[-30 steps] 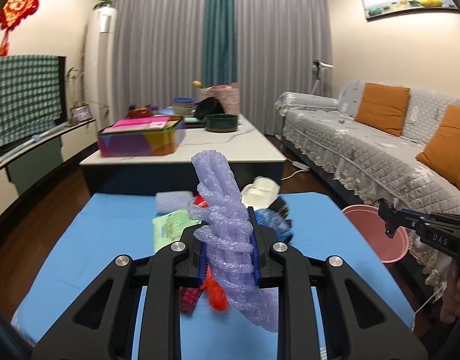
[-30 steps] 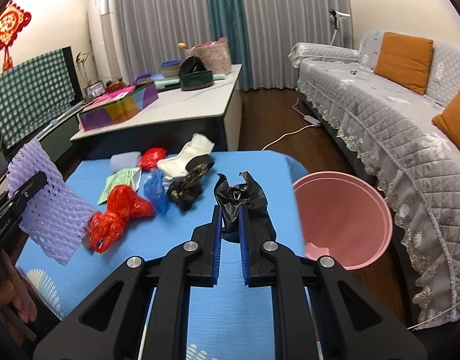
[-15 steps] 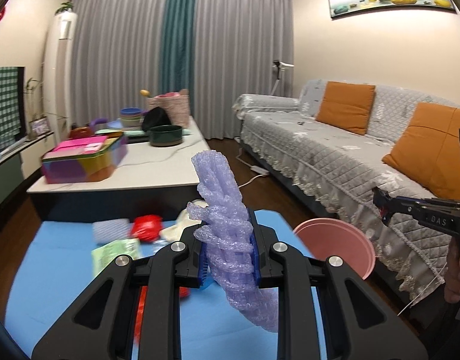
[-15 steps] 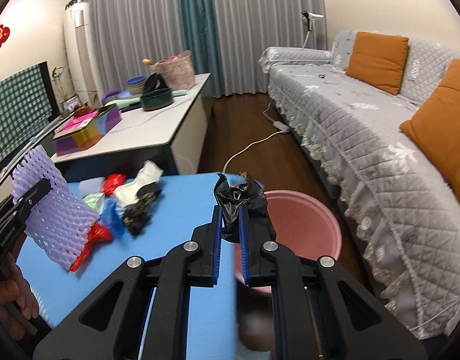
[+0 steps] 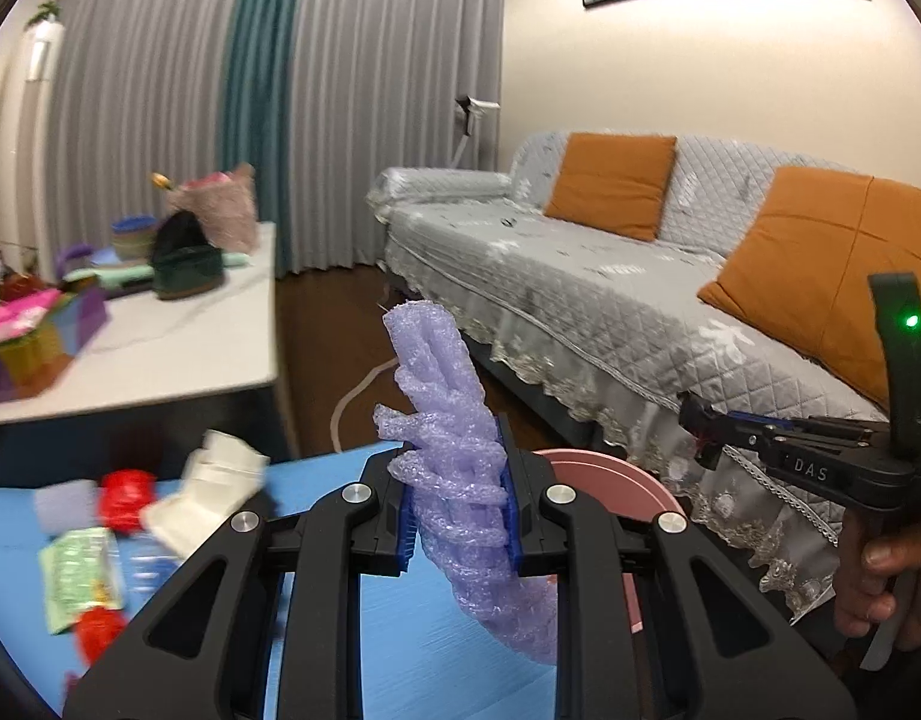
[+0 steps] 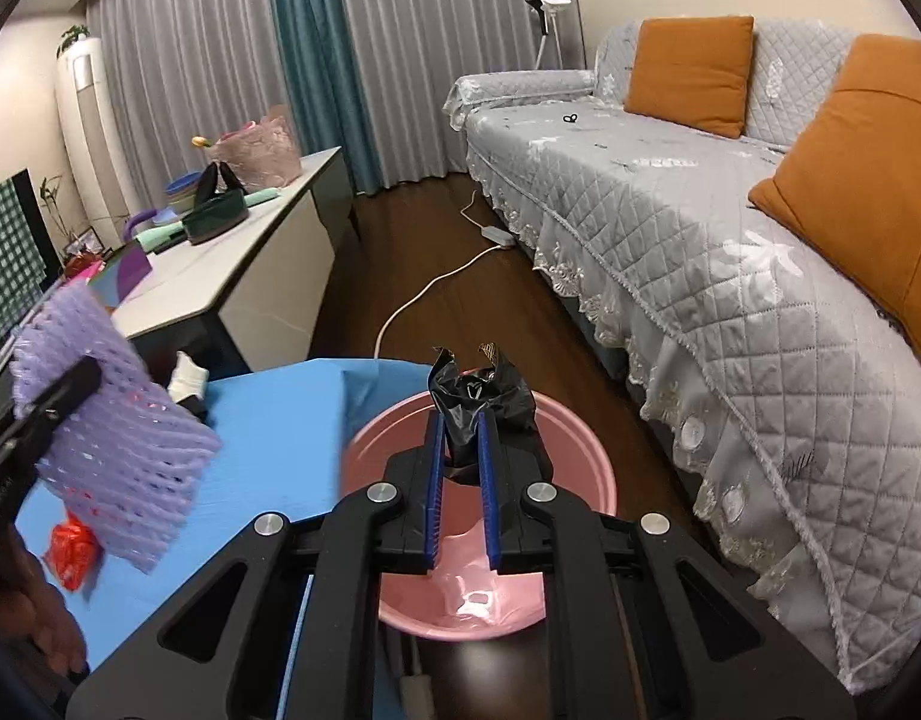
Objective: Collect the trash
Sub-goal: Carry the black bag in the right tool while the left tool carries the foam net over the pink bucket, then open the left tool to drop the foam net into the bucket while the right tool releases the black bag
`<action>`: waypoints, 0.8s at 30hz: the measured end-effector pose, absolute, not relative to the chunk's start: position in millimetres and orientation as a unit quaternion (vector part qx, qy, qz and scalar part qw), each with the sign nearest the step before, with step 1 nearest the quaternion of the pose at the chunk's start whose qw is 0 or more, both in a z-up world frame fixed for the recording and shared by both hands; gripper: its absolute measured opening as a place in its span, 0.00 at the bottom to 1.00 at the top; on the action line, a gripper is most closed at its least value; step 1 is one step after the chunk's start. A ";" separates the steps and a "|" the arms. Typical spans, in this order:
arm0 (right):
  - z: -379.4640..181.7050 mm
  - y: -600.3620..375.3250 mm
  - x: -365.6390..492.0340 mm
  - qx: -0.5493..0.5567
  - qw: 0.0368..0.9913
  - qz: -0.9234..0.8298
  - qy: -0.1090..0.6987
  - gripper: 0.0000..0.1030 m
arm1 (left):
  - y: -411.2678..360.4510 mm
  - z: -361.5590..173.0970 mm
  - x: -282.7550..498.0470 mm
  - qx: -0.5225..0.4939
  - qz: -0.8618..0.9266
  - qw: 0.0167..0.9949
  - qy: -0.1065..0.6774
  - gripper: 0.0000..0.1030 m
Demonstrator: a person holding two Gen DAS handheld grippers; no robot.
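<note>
A crumpled black plastic bag (image 6: 481,399), pinched in the right gripper (image 6: 460,468), now hangs above the pink basin (image 6: 586,450); the left gripper (image 5: 457,498) clamps purple foam netting (image 5: 442,396), apparently nearing the basin at 3 o'clock.

The right gripper (image 6: 460,450) clamps a crumpled black bag (image 6: 481,399) above a pink basin (image 6: 571,468) beside the blue table (image 6: 268,456), while the left gripper (image 6: 37,420) pinches purple foam netting (image 6: 118,450).

The only readable lettering was "DAS", in pale capitals on the black side of the right gripper (image 5: 700,438), behind its fingertips. Print on a green packet left of the left gripper (image 5: 457,474) was too blurred to read.
</note>
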State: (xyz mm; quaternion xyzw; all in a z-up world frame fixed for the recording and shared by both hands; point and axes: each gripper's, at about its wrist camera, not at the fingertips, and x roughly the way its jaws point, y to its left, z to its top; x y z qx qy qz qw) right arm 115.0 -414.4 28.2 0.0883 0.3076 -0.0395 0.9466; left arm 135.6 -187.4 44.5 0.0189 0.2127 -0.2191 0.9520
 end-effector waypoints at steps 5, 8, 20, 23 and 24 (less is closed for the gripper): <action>10.8 -425.3 130.2 0.092 0.942 -0.038 0.322 0.11 | -220.7 17.8 162.0 0.025 -0.240 0.943 0.229 0.21; 2.7 -426.6 138.2 0.082 0.940 -0.035 0.330 0.11 | -233.5 9.1 175.0 0.031 -0.248 0.940 0.231 0.21; -14.3 -435.8 154.1 0.089 0.934 -0.045 0.343 0.11 | -254.9 -24.4 224.1 0.033 -0.257 0.929 0.265 0.21; -16.0 -434.2 156.5 0.086 0.934 -0.047 0.344 0.12 | -259.9 -27.7 228.9 0.035 -0.265 0.924 0.273 0.21; -16.2 -433.5 157.2 0.085 0.934 -0.048 0.345 0.14 | -261.4 -28.9 230.4 0.034 -0.271 0.921 0.278 0.23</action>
